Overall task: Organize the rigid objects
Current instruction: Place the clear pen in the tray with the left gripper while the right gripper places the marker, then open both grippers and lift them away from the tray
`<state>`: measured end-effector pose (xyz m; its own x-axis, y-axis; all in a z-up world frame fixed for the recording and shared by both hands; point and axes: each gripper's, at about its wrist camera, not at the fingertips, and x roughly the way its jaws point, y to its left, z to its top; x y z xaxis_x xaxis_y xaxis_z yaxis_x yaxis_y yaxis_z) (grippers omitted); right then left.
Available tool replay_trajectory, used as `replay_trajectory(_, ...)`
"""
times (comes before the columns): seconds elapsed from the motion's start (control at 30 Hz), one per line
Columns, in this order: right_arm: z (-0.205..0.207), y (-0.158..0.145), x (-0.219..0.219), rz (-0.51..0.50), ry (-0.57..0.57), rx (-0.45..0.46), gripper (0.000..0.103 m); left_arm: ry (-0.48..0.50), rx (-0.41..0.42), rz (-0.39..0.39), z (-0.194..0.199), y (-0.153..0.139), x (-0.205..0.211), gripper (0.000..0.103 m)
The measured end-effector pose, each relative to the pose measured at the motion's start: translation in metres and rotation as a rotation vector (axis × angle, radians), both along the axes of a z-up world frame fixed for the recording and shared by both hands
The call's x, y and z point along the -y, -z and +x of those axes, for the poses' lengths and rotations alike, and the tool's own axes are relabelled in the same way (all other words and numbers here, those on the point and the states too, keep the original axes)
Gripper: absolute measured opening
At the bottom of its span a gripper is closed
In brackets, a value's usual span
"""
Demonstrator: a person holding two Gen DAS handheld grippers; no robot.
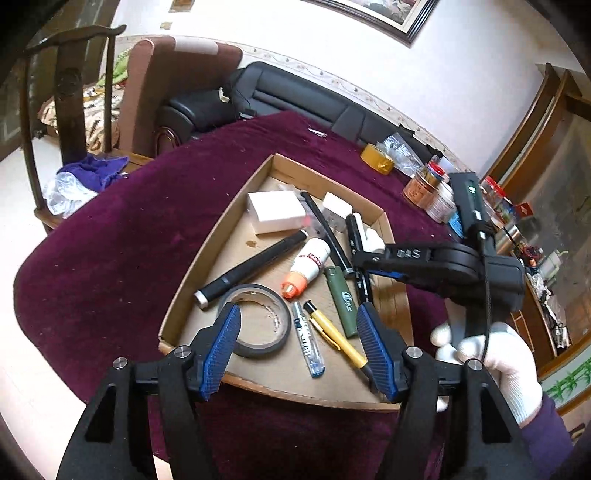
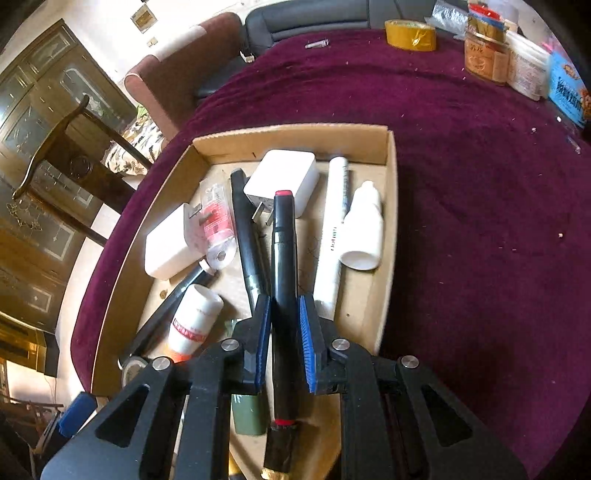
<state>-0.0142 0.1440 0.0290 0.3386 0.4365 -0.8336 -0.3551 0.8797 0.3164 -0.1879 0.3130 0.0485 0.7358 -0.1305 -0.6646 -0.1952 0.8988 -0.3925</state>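
A shallow cardboard tray lies on the purple-clothed table. In it are white chargers, a black flashlight, a white glue bottle, a green lighter, a yellow pen and a black tape roll. My left gripper hangs open above the tray's near end, over the tape roll and pens, holding nothing. My right gripper is shut on a black marker with red ends, held over the tray beside a white marker and a white dropper bottle.
A yellow tape roll and several jars stand at the table's far side. A wooden chair and a black sofa stand beyond the table. A white-gloved hand grips the right tool.
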Motion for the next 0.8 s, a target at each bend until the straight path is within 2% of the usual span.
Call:
replay_trajectory(0.23, -0.030, -0.019, 0.033, 0.022, -0.004, 0.074, 0.020, -0.002, 0.003, 0.045, -0.006, -0.003, 0.015, 0.059)
replay_trajectory(0.37, -0.058, -0.026, 0.057, 0.023, 0.017, 0.153, 0.024, -0.012, 0.005, 0.107, -0.010, -0.010, 0.030, 0.059)
replay_trajectory(0.43, -0.075, -0.031, 0.067, 0.000, 0.041, 0.212, 0.033, -0.035, 0.005, 0.161, -0.013, -0.015, 0.041, 0.063)
replay_trajectory(0.47, -0.088, -0.035, 0.073, -0.031, 0.058, 0.275, 0.043, -0.046, 0.007, 0.187, -0.015, -0.017, 0.046, 0.072)
replay_trajectory(0.5, -0.097, -0.038, 0.075, -0.050, 0.064, 0.321, 0.051, -0.062, 0.018, 0.225, -0.018, -0.022, 0.054, 0.074)
replay_trajectory(0.6, -0.127, -0.047, 0.080, -0.111, 0.079, 0.479, 0.064, -0.079, 0.063, 0.304, -0.025, -0.031, 0.070, 0.078)
replay_trajectory(0.67, -0.138, -0.050, 0.081, -0.130, 0.075, 0.525, 0.071, -0.090, 0.090, 0.356, -0.029, -0.037, 0.080, 0.084)
replay_trajectory(0.8, -0.149, -0.052, 0.086, -0.130, 0.068, 0.552, 0.071, -0.101, 0.112, 0.411, -0.034, -0.046, 0.096, 0.086)
